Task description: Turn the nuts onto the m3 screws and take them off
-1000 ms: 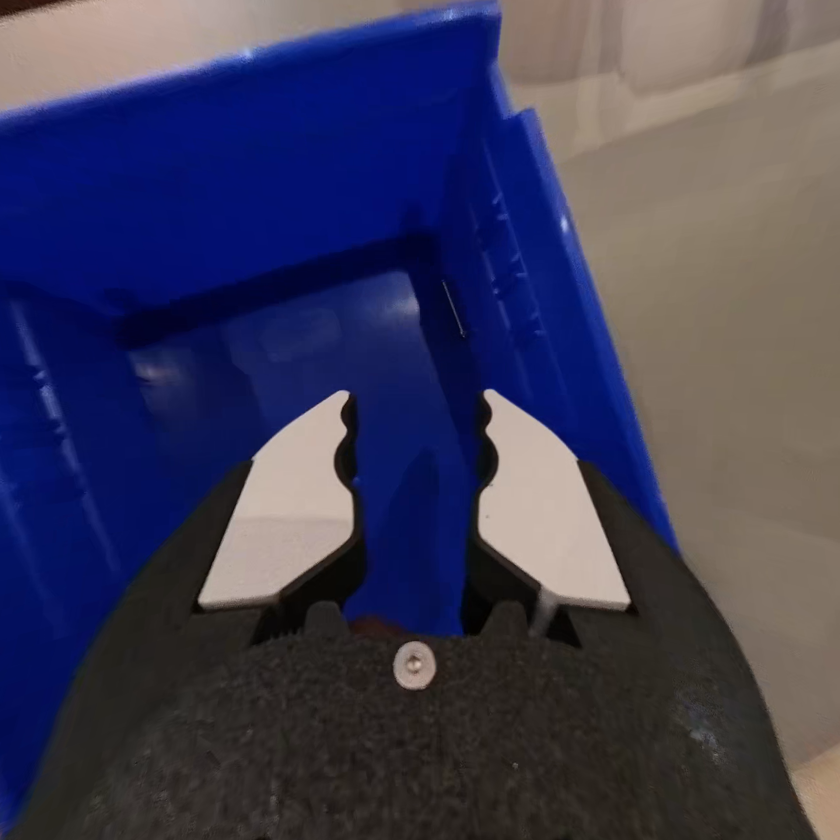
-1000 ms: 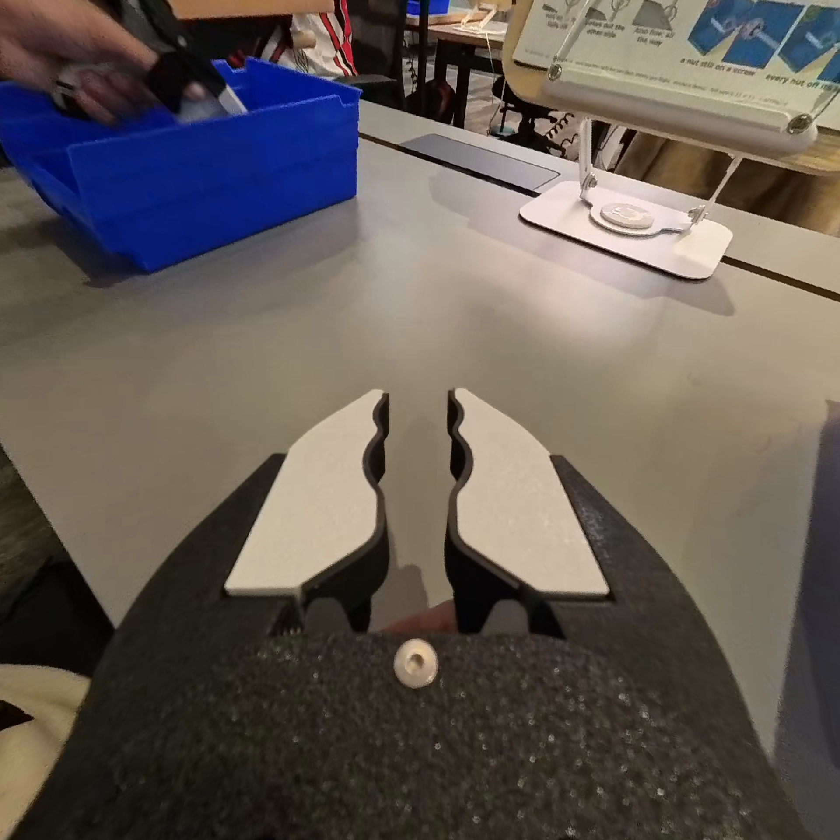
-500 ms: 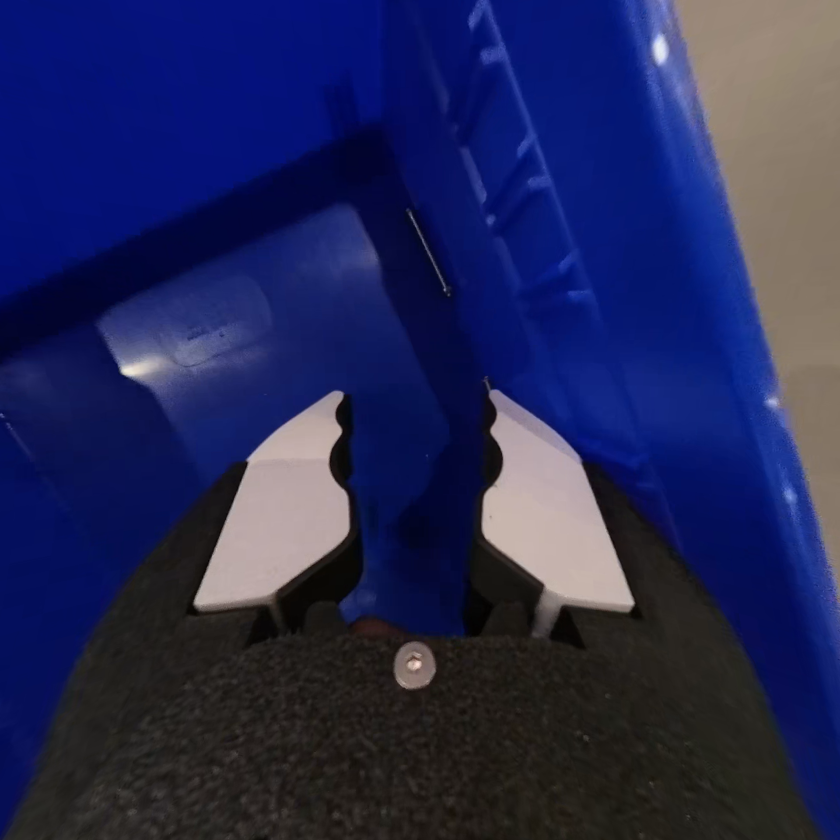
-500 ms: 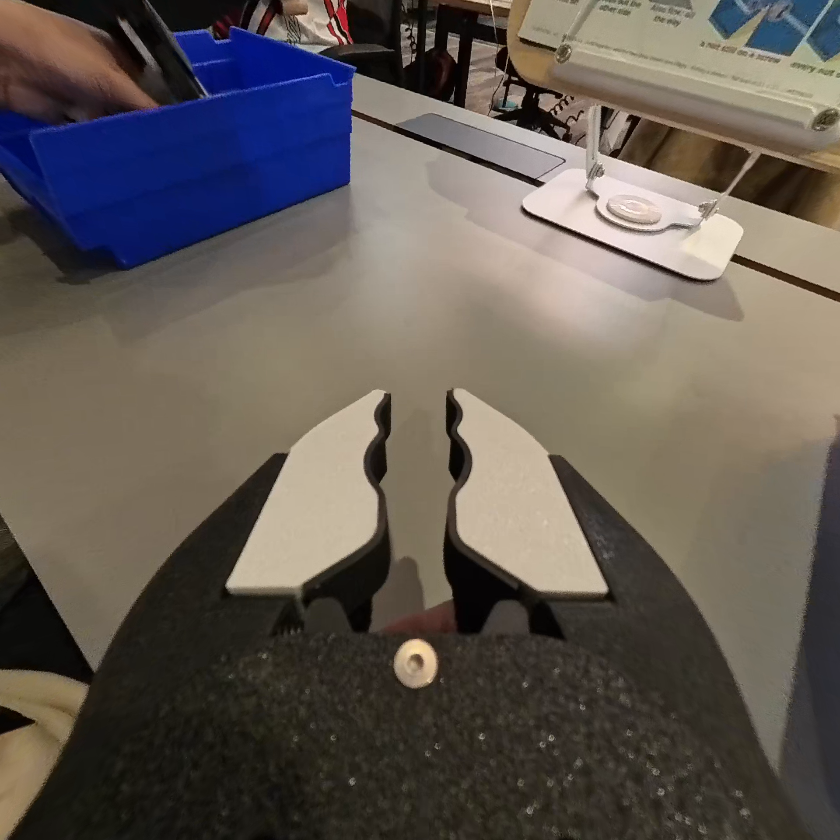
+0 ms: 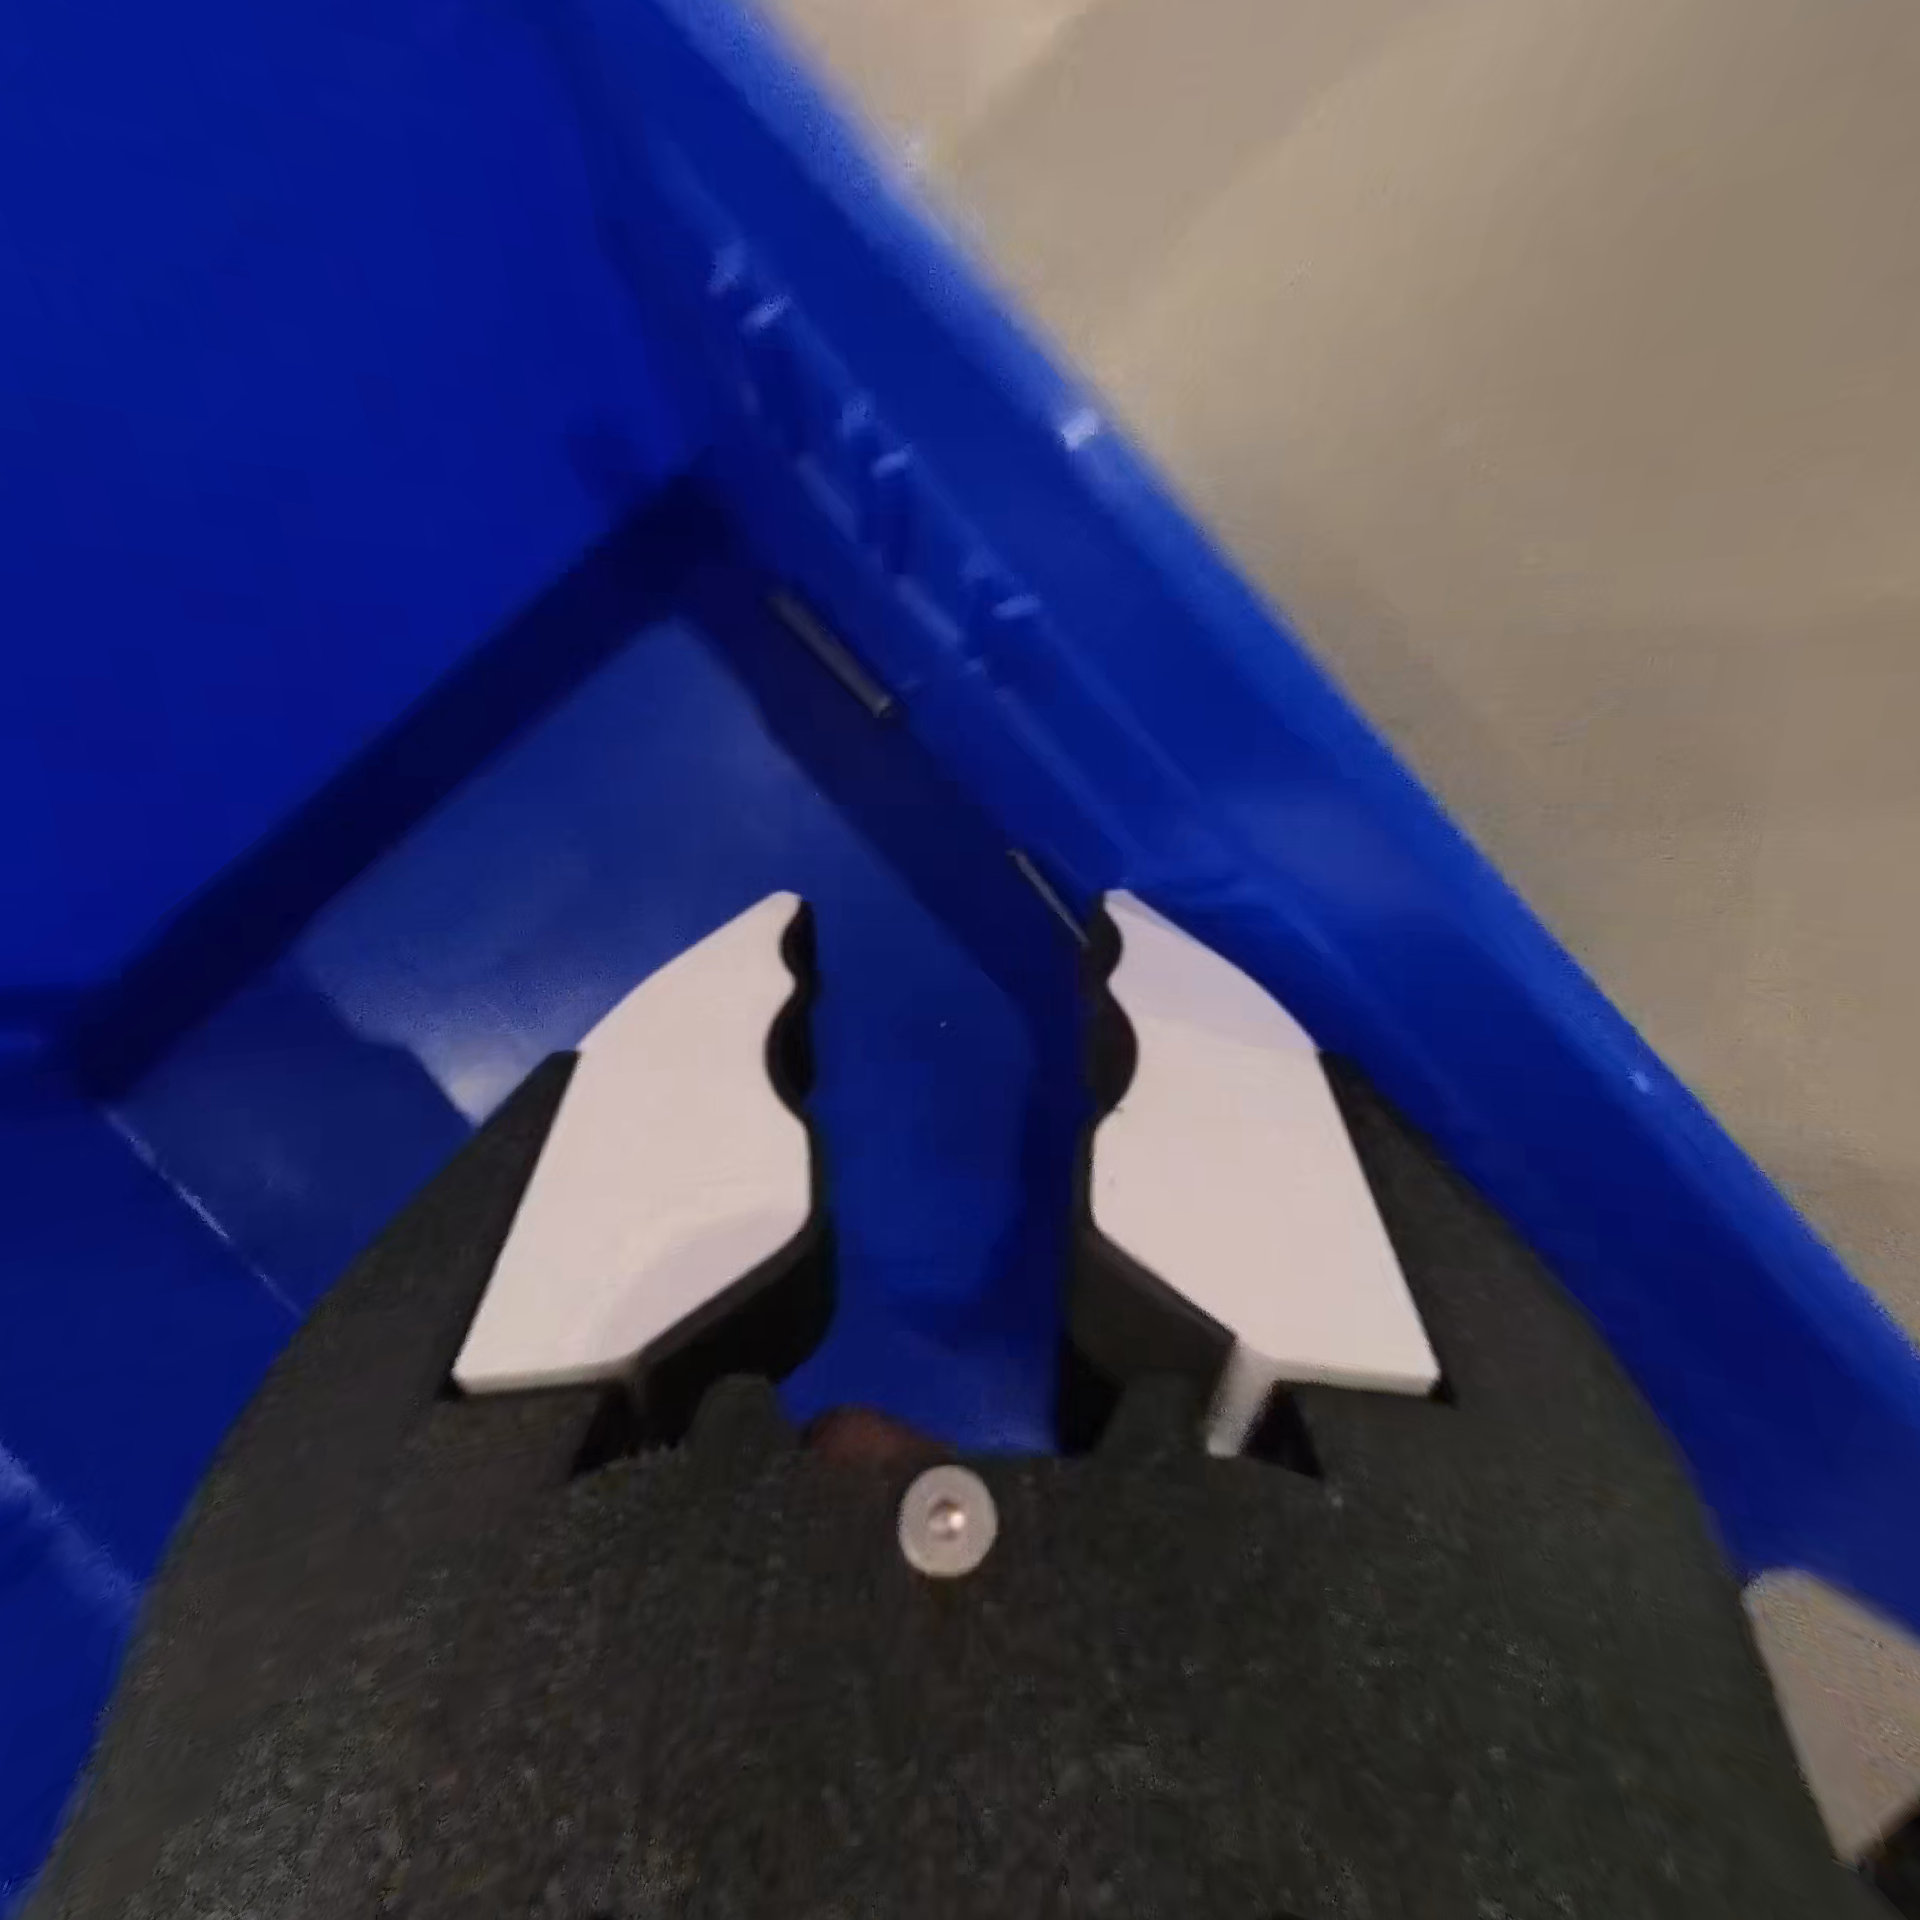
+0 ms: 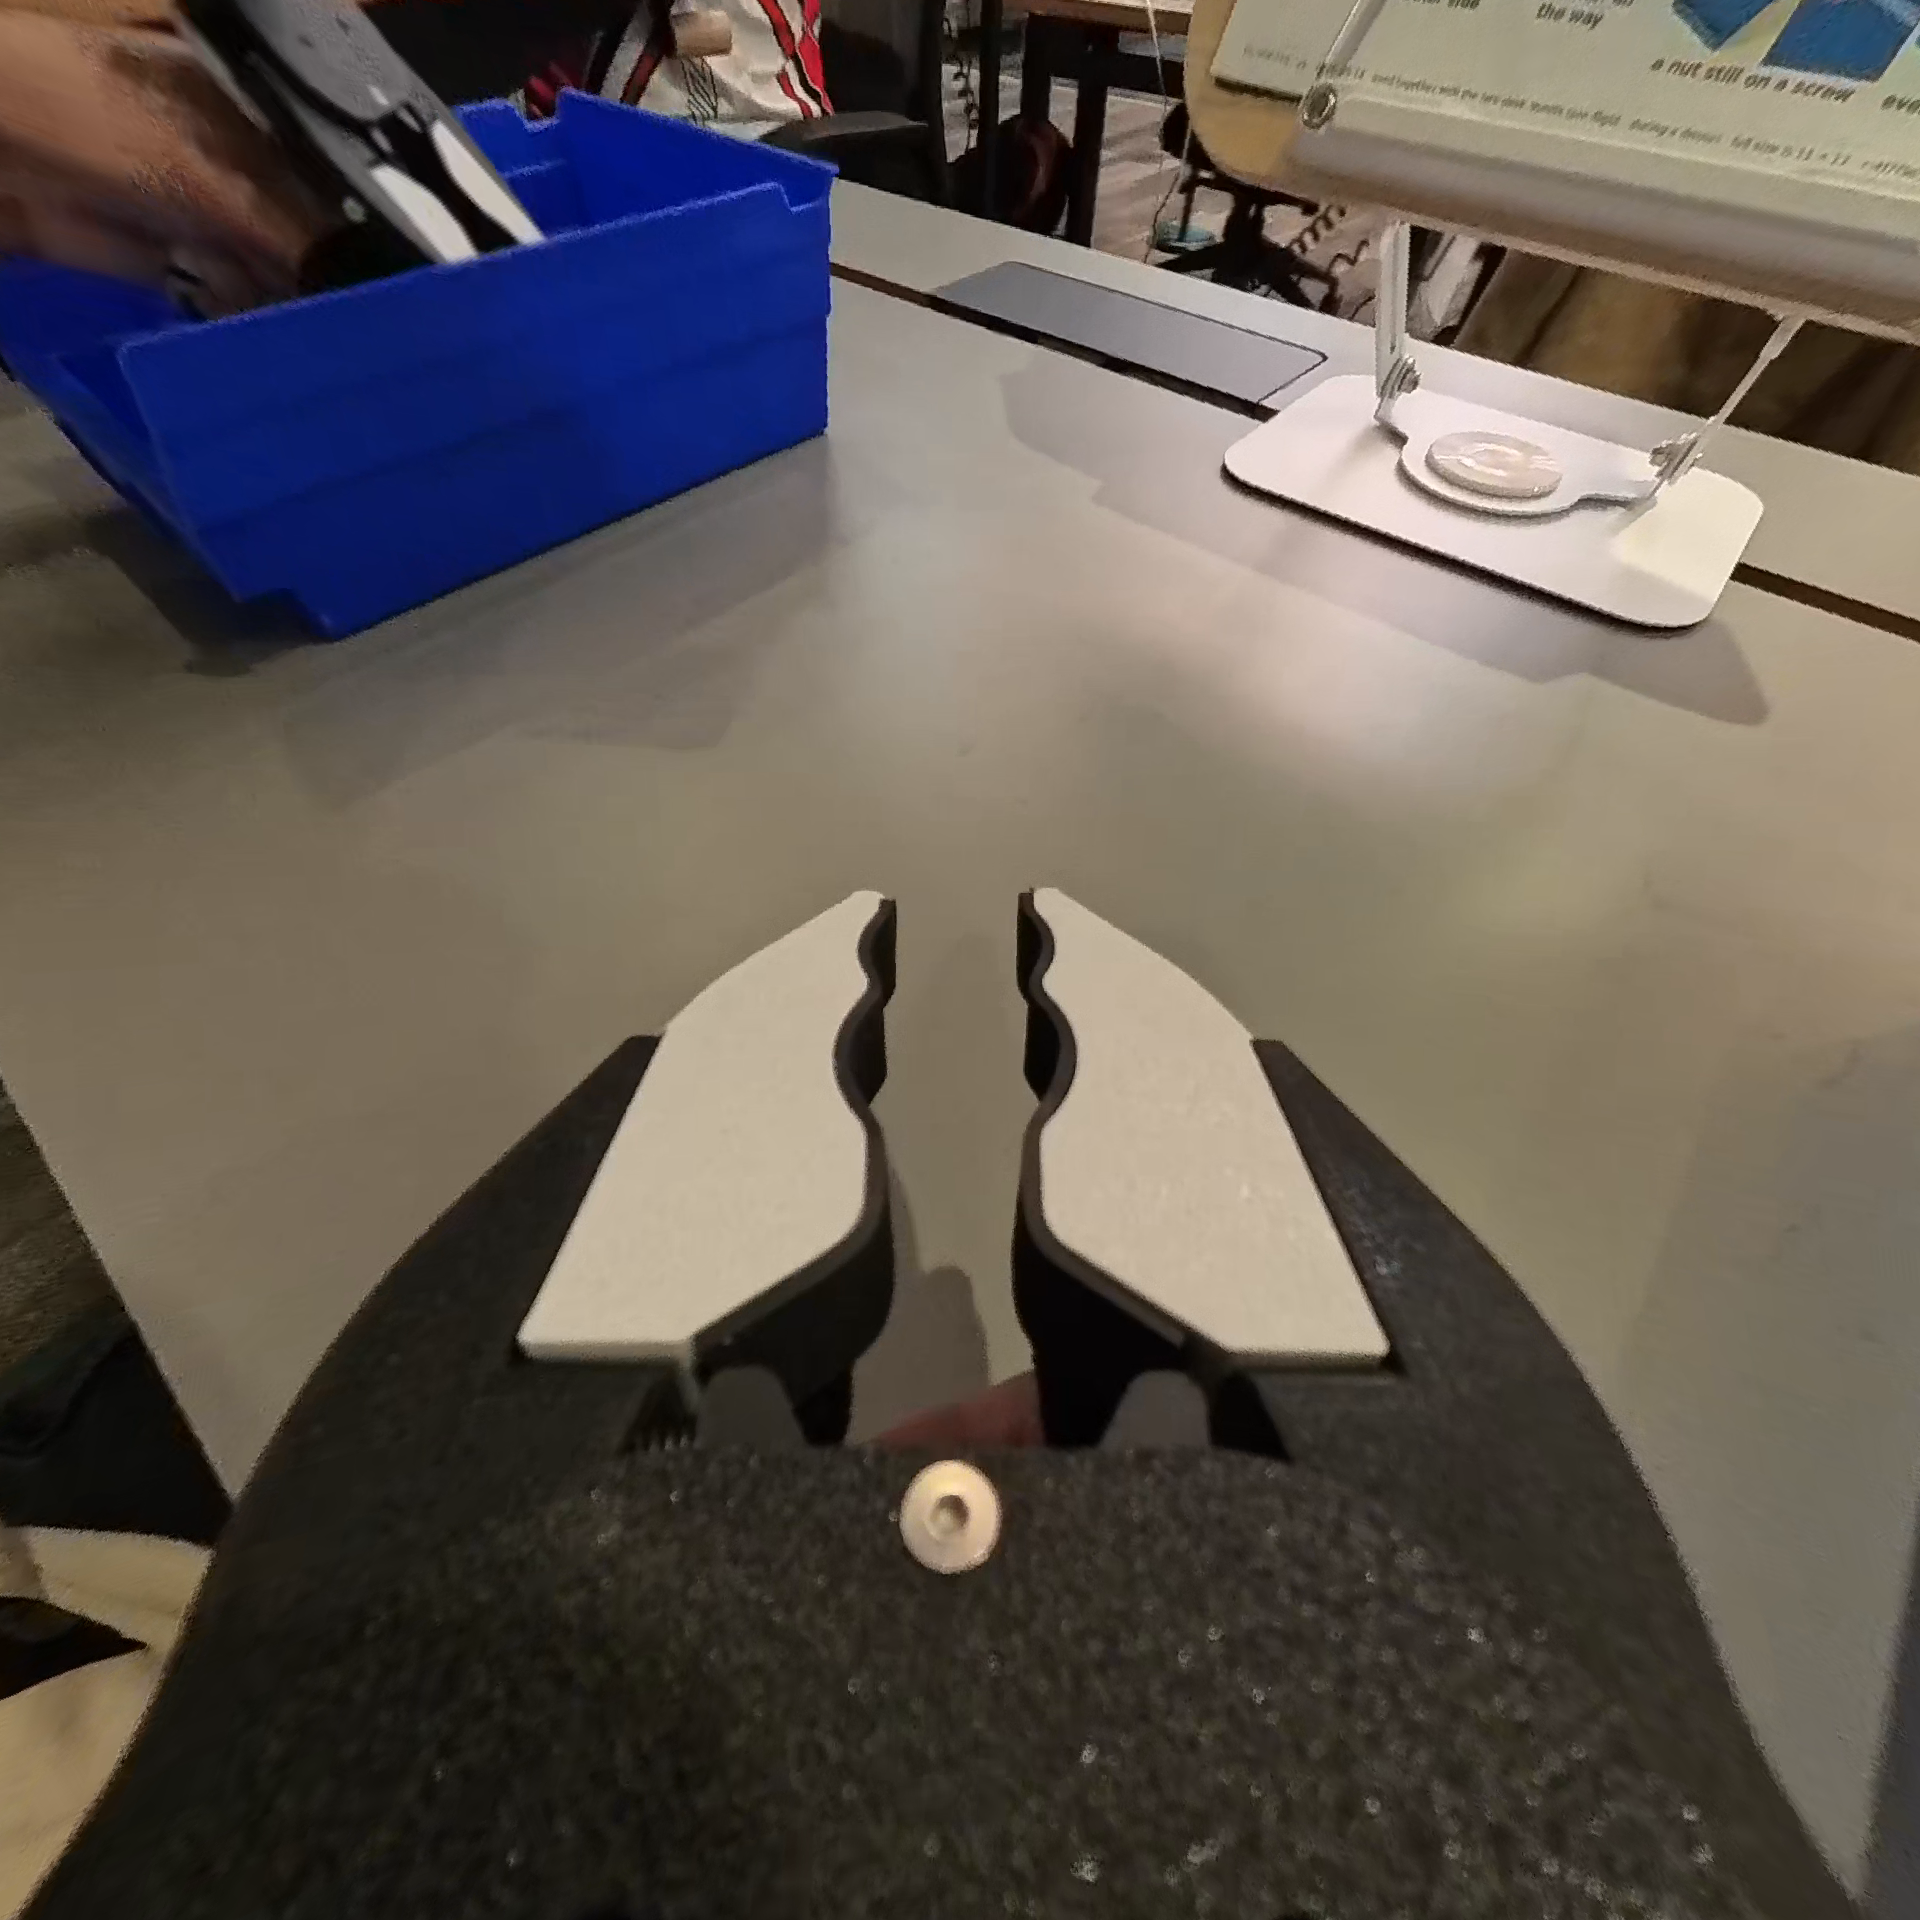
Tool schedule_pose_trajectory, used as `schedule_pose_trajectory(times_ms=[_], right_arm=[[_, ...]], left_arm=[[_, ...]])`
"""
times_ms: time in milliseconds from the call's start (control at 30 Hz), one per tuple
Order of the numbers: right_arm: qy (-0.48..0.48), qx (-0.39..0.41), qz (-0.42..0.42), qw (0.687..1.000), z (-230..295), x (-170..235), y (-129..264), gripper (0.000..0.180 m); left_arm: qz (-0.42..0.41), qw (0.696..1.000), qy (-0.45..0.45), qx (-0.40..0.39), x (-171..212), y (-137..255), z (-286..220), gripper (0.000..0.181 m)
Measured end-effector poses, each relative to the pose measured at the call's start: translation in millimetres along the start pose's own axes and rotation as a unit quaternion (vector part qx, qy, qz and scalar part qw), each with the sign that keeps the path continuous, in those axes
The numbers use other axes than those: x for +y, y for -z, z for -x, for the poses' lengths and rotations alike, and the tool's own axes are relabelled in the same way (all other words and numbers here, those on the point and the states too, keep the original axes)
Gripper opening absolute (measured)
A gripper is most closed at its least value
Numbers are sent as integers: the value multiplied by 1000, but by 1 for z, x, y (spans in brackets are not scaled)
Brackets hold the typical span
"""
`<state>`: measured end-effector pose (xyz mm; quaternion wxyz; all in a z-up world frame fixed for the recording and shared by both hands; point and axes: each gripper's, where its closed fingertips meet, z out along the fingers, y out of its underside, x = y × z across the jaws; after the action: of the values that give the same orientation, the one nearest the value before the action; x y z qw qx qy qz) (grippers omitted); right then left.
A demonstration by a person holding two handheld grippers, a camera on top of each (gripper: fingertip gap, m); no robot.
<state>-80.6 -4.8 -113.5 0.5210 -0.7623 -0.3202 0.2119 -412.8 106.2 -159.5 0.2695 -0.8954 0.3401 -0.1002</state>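
Observation:
My left gripper (image 5: 948, 925) is open and empty, low inside a blue plastic bin (image 5: 312, 416), near its right wall. A thin dark screw (image 5: 831, 657) lies along the foot of that wall near the far corner. A second thin screw (image 5: 1047, 894) lies along the same wall just beside my right fingertip. I see no nuts. In the right wrist view the bin (image 6: 468, 416) stands at the far left of the grey table (image 6: 935, 727), with the left gripper (image 6: 457, 187) and a hand reaching into it. My right gripper (image 6: 956, 914) is open and empty above the table.
A white stand (image 6: 1496, 499) holding an instruction sheet (image 6: 1621, 94) stands at the far right of the table. A dark flat panel (image 6: 1122, 327) is set into the table behind it. Chairs and other tables show beyond. My hands' fingertips stand some 35 cm from each other. My left gripper is the nearer one to the thin dark screw (image 5: 831, 657): about 6 cm, against 35 cm.
My left gripper has gone deeper into the bin and turned, so the right wall now runs diagonally and the nearer screw is at my right fingertip. The right gripper has barely moved.

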Motion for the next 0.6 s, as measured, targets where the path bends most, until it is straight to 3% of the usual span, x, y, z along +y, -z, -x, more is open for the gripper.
schedule_pose_trajectory(times_ms=[167,433,600], right_arm=[[3,-2,-6,1000,-1,-2,4,22],[-8,-3,-8,1000,-2,-1,8,21],[2,12,-5,1000,-8,-2,14,20]], left_arm=[[16,981,-178,81,14,11,-23,54],[76,954,-260,127,22,-12,-13,52],[67,943,-292,147,13,-24,-16,55]])
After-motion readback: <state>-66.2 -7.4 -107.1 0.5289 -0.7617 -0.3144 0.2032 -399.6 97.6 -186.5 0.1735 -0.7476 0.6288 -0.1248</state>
